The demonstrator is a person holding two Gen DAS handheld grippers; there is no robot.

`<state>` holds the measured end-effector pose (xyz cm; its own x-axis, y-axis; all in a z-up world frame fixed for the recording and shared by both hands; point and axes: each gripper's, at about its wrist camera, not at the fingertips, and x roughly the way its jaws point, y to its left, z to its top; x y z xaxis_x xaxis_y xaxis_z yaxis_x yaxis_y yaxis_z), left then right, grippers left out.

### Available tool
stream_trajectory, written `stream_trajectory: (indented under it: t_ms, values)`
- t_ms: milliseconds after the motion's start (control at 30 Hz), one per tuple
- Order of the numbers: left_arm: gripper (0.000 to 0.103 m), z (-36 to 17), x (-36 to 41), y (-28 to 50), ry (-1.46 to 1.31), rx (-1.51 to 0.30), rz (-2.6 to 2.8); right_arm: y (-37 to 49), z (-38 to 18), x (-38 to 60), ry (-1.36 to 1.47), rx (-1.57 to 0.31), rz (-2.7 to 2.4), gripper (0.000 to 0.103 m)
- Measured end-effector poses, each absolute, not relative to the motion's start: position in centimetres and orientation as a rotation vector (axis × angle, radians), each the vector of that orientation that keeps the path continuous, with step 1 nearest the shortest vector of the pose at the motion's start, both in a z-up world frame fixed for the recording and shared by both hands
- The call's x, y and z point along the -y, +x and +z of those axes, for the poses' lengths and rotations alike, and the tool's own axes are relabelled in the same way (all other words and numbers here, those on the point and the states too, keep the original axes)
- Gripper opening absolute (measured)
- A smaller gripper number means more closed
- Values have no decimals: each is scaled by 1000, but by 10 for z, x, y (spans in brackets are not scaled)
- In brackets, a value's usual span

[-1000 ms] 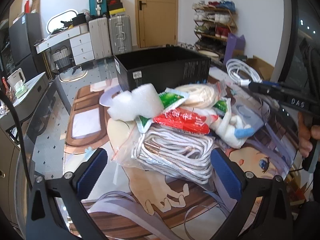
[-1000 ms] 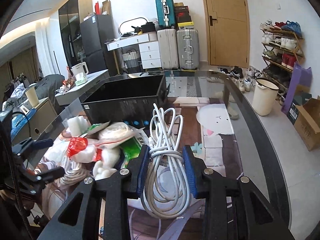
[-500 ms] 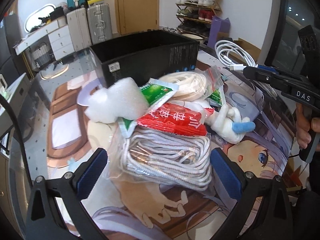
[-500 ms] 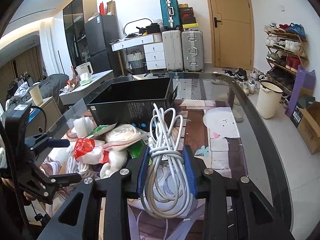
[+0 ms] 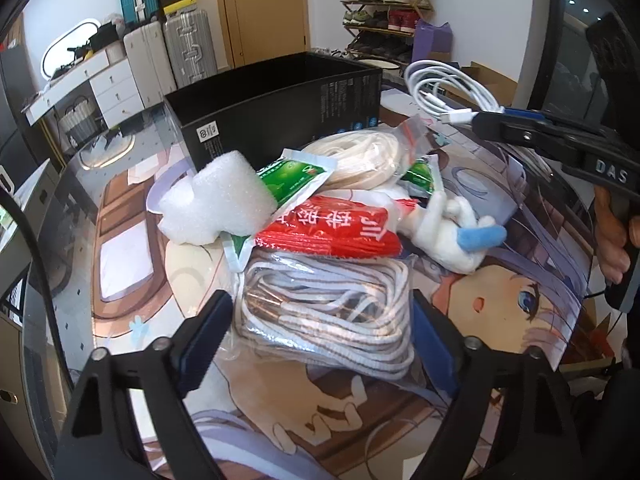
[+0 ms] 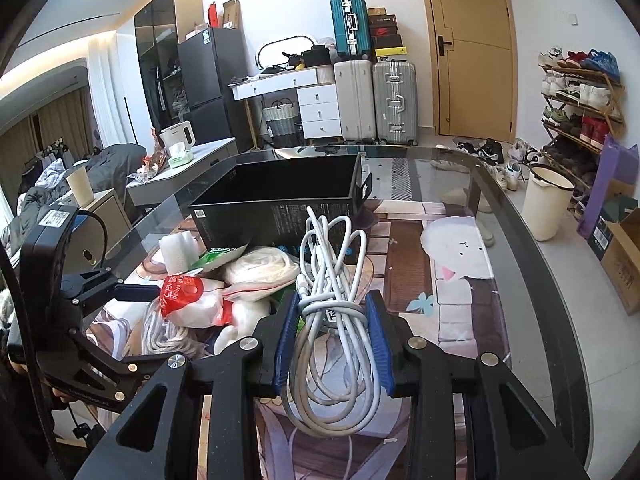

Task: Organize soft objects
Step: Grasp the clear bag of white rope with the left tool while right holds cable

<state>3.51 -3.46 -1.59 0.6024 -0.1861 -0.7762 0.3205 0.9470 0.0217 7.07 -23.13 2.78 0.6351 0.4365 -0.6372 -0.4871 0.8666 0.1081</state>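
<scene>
My right gripper is shut on a coiled white cable and holds it above the table, in front of the open black box. The cable also shows in the left wrist view. My left gripper is open, its fingers on either side of a clear bag of white cord on the mat. Behind the bag lie a red packet, a green packet, white foam, a bag of cream cord and a white plush toy.
The glass table carries an anime-print mat. The black box stands at the back of the pile. Suitcases, drawers, a shoe rack and a bucket stand on the floor beyond the table.
My left gripper has moved forward and down, and its fingers now flank the bag of white cord. My right gripper has lifted the white cable slightly toward the black box.
</scene>
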Motion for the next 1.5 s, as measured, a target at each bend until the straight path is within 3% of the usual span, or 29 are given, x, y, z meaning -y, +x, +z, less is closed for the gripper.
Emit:
stream_trajectory:
  t_ms: [200,267,600,833,933,1033,1167,1500]
  values:
    - [76,-10,27,18,130,-847,-290,69,29,229,-76,-700,539,34]
    - [67,-5,23,10,114,-828,-286,69,30,227,-77,-695,545,34]
    - [66,-4,14,4,71,-809,-289,66,31,221,-82,-687,565,34]
    - [50,6,15,-2,60,-776,-329,65,33,222,-77,-679,568,34]
    - [49,8,15,-4,49,-770,-341,65,33,221,-79,-678,570,34]
    - [51,6,12,-3,41,-785,-322,63,33,220,-80,-678,573,34]
    - [77,4,1,-3,-19,-808,-266,64,32,220,-80,-676,572,34]
    - [94,-11,1,7,-167,-897,-241,63,32,220,-76,-680,574,34]
